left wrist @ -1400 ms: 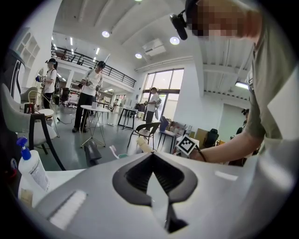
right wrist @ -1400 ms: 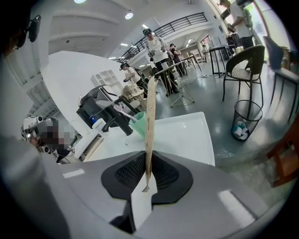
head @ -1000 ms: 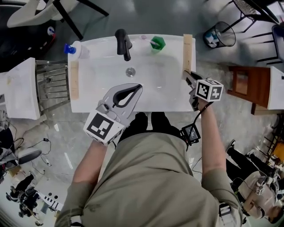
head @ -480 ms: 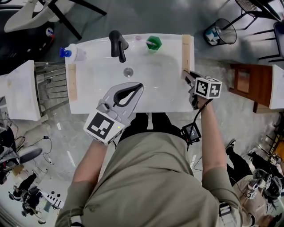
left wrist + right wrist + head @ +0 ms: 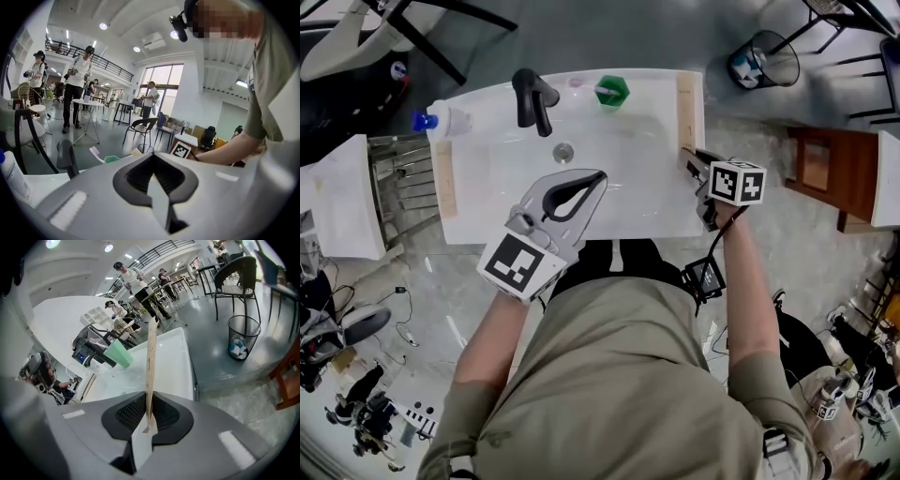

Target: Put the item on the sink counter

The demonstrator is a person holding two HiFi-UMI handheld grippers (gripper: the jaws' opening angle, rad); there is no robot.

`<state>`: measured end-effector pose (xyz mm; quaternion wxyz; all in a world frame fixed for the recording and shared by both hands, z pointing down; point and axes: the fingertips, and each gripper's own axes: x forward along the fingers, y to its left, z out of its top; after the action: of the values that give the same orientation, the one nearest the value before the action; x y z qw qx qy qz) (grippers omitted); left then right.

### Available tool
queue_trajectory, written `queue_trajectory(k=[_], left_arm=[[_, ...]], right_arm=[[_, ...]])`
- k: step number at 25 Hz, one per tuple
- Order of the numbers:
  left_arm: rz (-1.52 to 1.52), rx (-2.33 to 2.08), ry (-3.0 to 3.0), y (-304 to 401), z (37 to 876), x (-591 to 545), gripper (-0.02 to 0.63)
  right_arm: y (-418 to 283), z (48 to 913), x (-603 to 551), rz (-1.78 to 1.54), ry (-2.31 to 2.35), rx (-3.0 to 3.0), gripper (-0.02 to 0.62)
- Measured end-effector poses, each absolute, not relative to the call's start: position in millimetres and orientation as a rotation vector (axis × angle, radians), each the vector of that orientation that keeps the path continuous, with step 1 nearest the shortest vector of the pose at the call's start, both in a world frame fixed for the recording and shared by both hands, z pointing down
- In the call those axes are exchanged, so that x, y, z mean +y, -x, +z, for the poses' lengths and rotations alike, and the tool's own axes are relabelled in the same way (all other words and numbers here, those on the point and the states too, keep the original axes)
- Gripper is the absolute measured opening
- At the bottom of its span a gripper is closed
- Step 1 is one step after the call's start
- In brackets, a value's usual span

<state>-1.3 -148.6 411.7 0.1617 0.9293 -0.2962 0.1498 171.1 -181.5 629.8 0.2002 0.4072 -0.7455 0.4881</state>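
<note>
A long, thin wooden strip (image 5: 685, 108) lies along the right rim of the white sink counter (image 5: 487, 223). My right gripper (image 5: 692, 161) is shut on its near end. In the right gripper view the strip (image 5: 151, 348) stands edge-on between the pads of the right gripper (image 5: 147, 420) and reaches out over the counter. A second wooden strip (image 5: 443, 180) lies on the left rim. My left gripper (image 5: 595, 176) hovers over the front of the basin, its tips touching with nothing in them; its shut tips (image 5: 152, 161) fill the left gripper view.
A black faucet (image 5: 532, 98), a green cup (image 5: 611, 91) and a blue-capped bottle (image 5: 441, 120) stand along the counter's back. A metal rack (image 5: 398, 183) is to the left. A wire bin (image 5: 762, 58) and a brown wooden stand (image 5: 816, 169) are to the right. People stand in the background.
The head view has drifted, so the sink sits a little further left and higher. Both grippers keep their places over the sink, and the right one still clamps the strip.
</note>
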Motion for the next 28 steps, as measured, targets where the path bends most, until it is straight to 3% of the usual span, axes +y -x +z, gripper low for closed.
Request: queue_trajectory(k=[28], left_arm=[[0.405,-0.763,-2.679,-41.1,408.4,-160.0,0.005]], right_arm=[[-178.4,641.3,-178.0,1.421,-1.078,-1.997,0.054]])
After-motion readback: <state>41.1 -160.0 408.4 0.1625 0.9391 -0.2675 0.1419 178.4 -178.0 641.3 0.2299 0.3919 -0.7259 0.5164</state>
